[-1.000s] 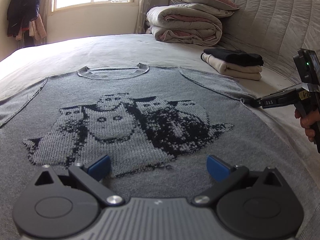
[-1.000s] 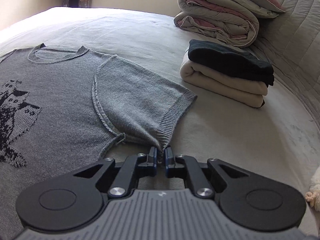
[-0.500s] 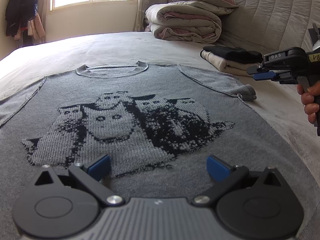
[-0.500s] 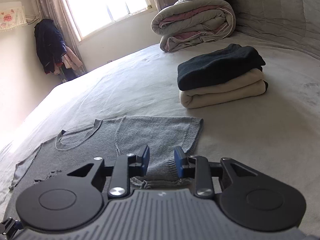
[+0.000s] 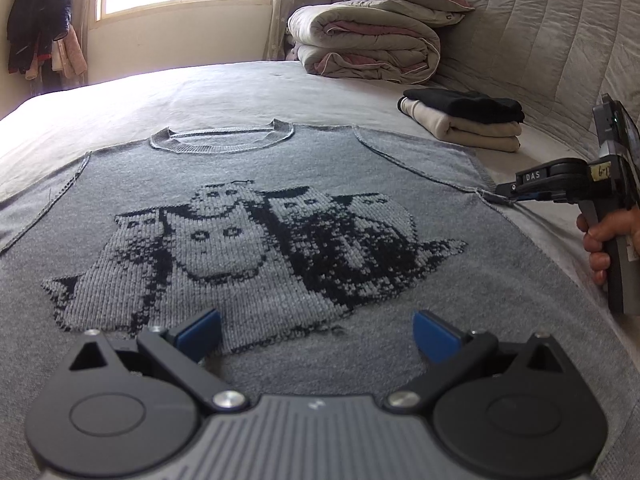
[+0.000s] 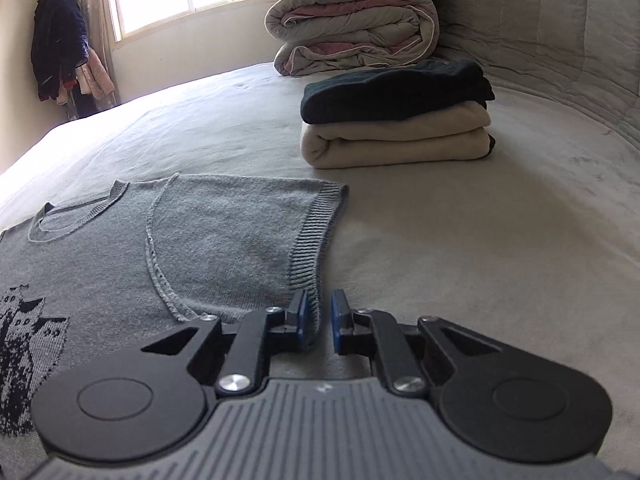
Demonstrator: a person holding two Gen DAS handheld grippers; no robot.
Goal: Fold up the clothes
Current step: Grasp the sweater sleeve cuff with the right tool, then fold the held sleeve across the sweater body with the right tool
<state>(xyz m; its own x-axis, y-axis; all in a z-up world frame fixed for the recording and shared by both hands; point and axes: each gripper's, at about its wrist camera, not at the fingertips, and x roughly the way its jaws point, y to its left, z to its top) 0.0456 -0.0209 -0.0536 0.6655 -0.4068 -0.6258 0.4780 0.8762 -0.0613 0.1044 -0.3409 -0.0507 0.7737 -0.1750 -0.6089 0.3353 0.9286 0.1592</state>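
A grey knit sweater (image 5: 280, 216) (dark owl pattern on front) lies flat, face-up, sleeve spread sideways.

Black left gripper (image 5: 316, 330) with blue pads (image 5: 434, 336), silver screws, ribbed grey housing; bare-skinned hand (image 5: 600, 244), possibly sleeveless.

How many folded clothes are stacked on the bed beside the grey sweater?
2. A black folded garment lies on top of a cream folded garment, stacked on the bed near the headboard, past the grey sweater sleeve. Anything hidden behind the stack cannot be seen.
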